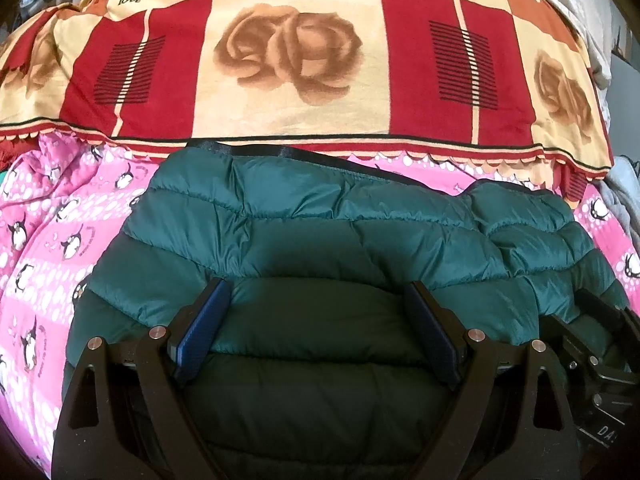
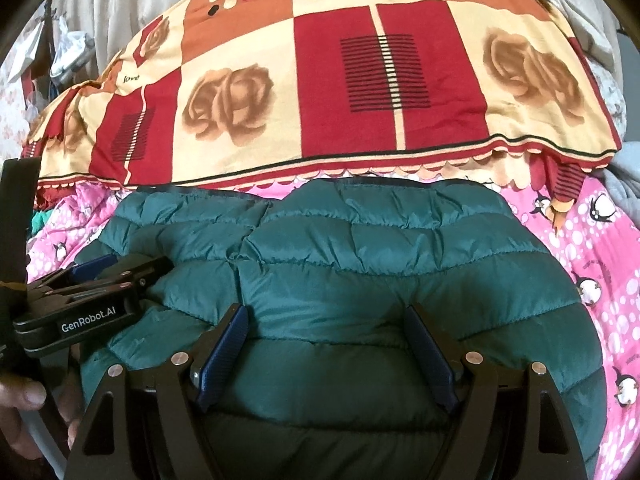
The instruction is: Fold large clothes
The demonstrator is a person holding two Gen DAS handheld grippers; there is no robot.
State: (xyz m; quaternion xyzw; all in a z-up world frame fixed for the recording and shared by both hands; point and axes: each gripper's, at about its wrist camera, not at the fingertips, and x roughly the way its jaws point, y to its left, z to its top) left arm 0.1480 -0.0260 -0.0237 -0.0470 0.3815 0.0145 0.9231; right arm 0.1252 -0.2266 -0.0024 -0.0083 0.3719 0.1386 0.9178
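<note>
Where the pink penguin-print sheet (image 1: 48, 216) covers the bed, a teal quilted puffer jacket (image 1: 320, 216) lying folded into a squat bundle, its far edge just short of the scalloped hem of a red, cream and orange blanket (image 1: 288, 60) printed with roses and the word "love". Jacket puffy and creased along its stitched channels, dark lining showing along the far edge in the left wrist view.

Left gripper (image 1: 316, 300) poised over the near-left part of the jacket, jaws wide apart, blue pads (image 1: 204, 328) flanking one padded channel with nothing clamped between them. Whether the tips press into the fabric: cannot tell. Seen also in the right wrist view at the left edge, black body marked "GenRobot.AI", with a person's hand (image 2: 20, 412) beneath it.

Right gripper (image 2: 326, 320) over the near-right part of the same jacket (image 2: 360, 260), jaws likewise standing wide, blue pads (image 2: 224, 352) either side of a quilted ridge, gripping nothing. Part of its black frame visible at the right edge of the left wrist view, beside the jacket's right end.

Both grippers side by side, angled down toward the bundle. Pale fabric heaped beyond the blanket at the far side.
</note>
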